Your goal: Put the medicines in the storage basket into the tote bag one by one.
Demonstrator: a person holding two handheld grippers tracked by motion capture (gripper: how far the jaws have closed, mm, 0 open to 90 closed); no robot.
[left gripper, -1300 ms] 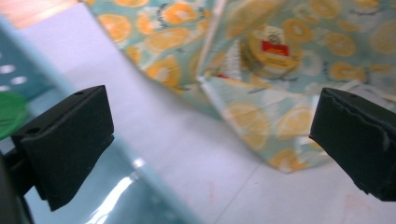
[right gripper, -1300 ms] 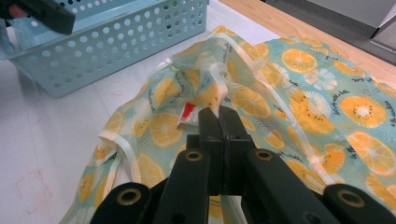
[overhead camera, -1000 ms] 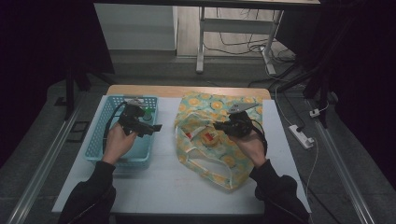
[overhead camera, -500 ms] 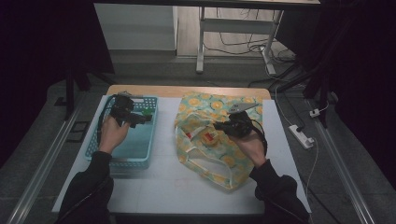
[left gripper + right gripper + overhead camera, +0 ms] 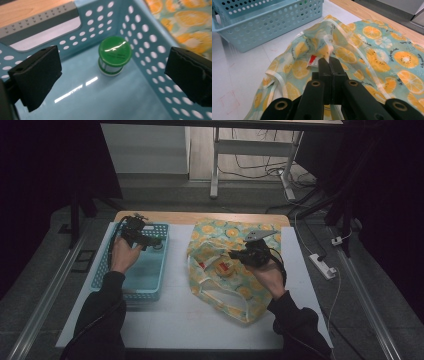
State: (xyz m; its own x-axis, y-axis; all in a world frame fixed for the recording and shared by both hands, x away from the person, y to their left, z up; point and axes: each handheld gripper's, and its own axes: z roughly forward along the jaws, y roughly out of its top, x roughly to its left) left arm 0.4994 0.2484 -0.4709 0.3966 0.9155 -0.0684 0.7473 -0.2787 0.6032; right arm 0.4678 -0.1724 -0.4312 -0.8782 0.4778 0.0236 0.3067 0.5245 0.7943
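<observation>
A light blue perforated basket (image 5: 131, 270) stands on the left of the table. A small jar with a green lid (image 5: 115, 53) stands upright in its far corner. My left gripper (image 5: 150, 241) hovers over the basket's far end, open, with the jar between and beyond its wide-apart jaws (image 5: 113, 65). A teal fabric bag printed with orange slices (image 5: 227, 275) lies at the centre right. My right gripper (image 5: 234, 255) is shut on the bag's pale rim strip (image 5: 329, 46), holding it raised. A red and white item (image 5: 313, 60) shows inside the bag's mouth.
A white mat (image 5: 175, 320) covers the table, with a wooden edge (image 5: 200, 217) at the back. A white power strip (image 5: 322, 265) lies on the floor to the right. Bare mat lies in front of the basket and bag.
My left gripper has moved from above the basket's middle toward its far end. The right gripper has stayed where it was, holding the bag.
</observation>
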